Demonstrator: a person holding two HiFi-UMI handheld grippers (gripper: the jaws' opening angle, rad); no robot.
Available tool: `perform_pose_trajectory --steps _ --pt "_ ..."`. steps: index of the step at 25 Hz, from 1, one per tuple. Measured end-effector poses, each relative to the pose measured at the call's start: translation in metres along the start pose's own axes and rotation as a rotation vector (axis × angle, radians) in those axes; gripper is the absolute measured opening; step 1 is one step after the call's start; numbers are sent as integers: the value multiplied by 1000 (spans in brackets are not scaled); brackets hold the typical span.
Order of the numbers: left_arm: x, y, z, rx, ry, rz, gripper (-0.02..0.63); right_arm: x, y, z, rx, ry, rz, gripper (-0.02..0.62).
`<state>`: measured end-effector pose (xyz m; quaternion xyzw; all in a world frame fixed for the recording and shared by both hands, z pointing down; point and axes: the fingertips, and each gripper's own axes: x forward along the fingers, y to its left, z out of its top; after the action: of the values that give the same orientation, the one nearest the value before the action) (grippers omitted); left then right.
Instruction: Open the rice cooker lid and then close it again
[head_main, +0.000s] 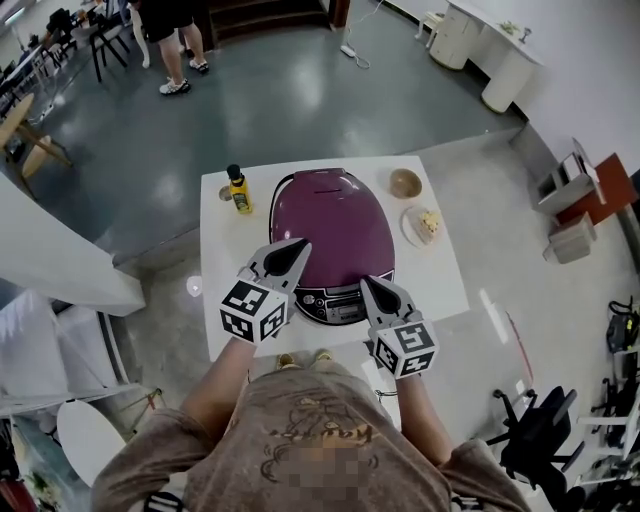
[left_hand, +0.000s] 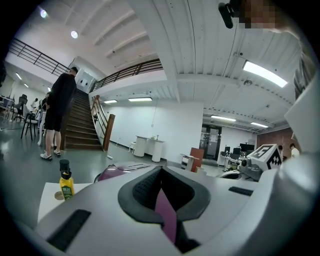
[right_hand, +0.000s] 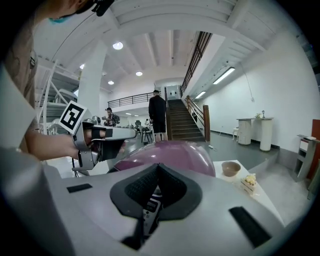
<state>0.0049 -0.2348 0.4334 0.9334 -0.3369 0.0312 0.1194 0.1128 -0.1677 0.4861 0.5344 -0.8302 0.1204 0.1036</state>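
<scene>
Rice cooker: purple domed rice cooker (head_main: 335, 228) at the middle of a white square worktop (head_main: 440, 280), its silver control panel (head_main: 335, 303) at six o'clock, facing the person.
Lid: purple lid (head_main: 338, 205) down and closed over the body.
Left hand-held gripper: left hand-held gripper (head_main: 298, 245) at about eight o'clock of the cooker, its tip over the lid's front-left edge; jaws pressed together with nothing held, only purple showing through the slit in its own view (left_hand: 161, 171); contact with the lid cannot be told.
Right hand-held gripper: right hand-held gripper (head_main: 365, 282) at about five o'clock, beside the control panel; jaws pressed together and holding nothing, the panel showing behind them (right_hand: 159, 167).
Bottle: yellow bottle with a black cap (head_main: 239, 191), upright at ten o'clock of the cooker.
Bowl: small brown bowl (head_main: 405, 183) at one o'clock.
Plate: white plate (head_main: 412, 232) at three o'clock, carrying a pale piece of food (head_main: 429, 222).
</scene>
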Motion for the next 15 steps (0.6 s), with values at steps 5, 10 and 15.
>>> perform_pose_trajectory --steps 5,10,15 --pt "6 -1 -4 12 23 8 20 6 -1 -8 -29 63 28 3" --pt "8 -3 -10 10 48 11 20 8 1 -12 -55 94 41 4" --pt "12 -1 -13 2 61 10 20 11 3 -15 -80 125 41 4"
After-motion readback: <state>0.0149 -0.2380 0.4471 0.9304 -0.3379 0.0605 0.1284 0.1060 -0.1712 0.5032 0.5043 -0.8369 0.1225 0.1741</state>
